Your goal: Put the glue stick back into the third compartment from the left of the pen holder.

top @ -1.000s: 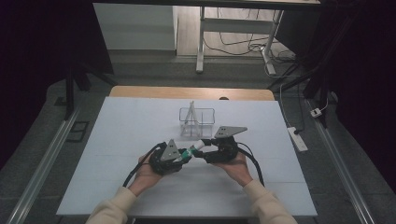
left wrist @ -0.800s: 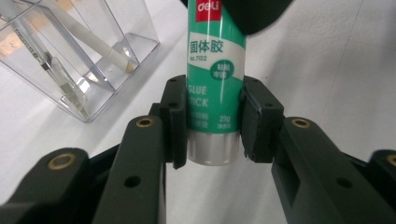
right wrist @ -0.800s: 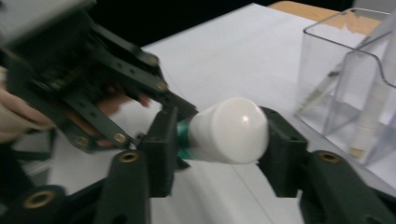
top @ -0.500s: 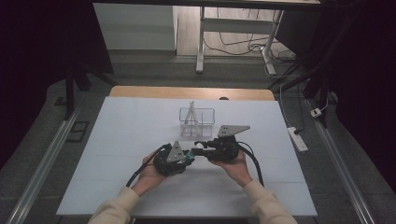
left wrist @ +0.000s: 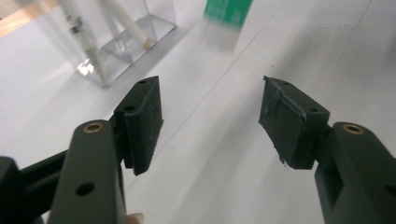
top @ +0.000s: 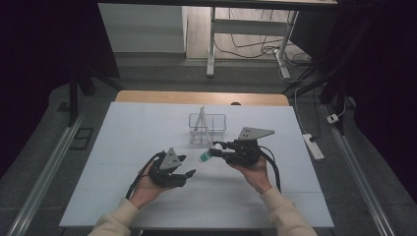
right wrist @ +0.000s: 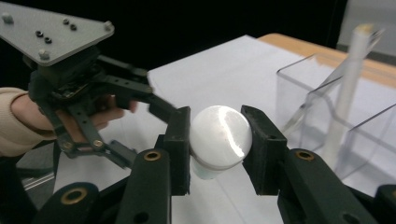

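Note:
A small tube with a green body (top: 204, 157) and a white round cap (right wrist: 218, 135) juts out to the left of my right gripper (top: 215, 150), above the white table (top: 123, 137). In the right gripper view the right gripper (right wrist: 218, 140) is shut on the cap, having closed on it within the last second. My left gripper (top: 187, 165) is lower left of the tube and apart from it. Its jaws have just been opening, and in the left gripper view the left gripper (left wrist: 210, 116) is open with nothing between its pads; the tube's green end (left wrist: 229, 10) shows blurred beyond them.
A clear plastic box (top: 207, 129) with dividers stands behind the grippers, holding a few white stick-like items (left wrist: 88, 42). It sits close on the right in the right gripper view (right wrist: 336, 107). A power strip (top: 313, 146) lies on the floor to the right.
Both grippers were together at the tube in the earlier frames. Now the left gripper has opened, let go and drawn back to the left, while the right gripper keeps the tube.

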### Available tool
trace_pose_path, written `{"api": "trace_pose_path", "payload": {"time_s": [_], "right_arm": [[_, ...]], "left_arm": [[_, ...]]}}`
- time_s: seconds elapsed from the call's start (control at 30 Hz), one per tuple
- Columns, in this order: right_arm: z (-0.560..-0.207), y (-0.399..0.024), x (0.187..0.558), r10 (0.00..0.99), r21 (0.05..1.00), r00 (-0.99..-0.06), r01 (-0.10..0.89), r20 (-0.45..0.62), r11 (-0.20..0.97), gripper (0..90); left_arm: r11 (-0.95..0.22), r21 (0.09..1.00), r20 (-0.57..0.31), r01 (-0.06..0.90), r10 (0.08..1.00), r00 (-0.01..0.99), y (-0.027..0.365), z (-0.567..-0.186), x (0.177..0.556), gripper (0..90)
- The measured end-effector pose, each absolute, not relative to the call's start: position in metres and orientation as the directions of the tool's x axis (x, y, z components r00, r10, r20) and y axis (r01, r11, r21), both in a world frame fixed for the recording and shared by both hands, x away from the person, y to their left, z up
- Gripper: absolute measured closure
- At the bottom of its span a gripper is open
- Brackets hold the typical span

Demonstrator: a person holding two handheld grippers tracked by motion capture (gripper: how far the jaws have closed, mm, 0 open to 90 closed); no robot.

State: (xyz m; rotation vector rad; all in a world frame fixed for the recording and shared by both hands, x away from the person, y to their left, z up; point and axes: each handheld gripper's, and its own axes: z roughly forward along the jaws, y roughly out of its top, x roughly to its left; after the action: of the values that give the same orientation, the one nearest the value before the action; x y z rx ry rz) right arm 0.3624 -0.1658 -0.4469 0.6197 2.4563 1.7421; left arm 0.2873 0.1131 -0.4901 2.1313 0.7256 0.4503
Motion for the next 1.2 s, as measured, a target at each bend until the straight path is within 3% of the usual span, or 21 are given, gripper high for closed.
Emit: {"api": "trace_pose_path", "payload": {"time_s": [0.6, 1.2], "right_arm": [[-0.397, -0.193, 0.386, 0.474, 0.952, -0.874, 0.225, 0.103, 0.209, 64.3], [-0.395, -0.183, 0.433, 0.602, 0.921, -0.794, 0.292, 0.083, 0.259, 64.2]], "left_arm": [[-0.410, 0.793, -0.004, 0.450, 0.735, 0.678, 0.199, -0.500, 0.255, 37.0], [-0.391, 0.785, -0.025, 0.480, 0.754, 0.656, 0.217, -0.507, 0.255, 35.2]]}}
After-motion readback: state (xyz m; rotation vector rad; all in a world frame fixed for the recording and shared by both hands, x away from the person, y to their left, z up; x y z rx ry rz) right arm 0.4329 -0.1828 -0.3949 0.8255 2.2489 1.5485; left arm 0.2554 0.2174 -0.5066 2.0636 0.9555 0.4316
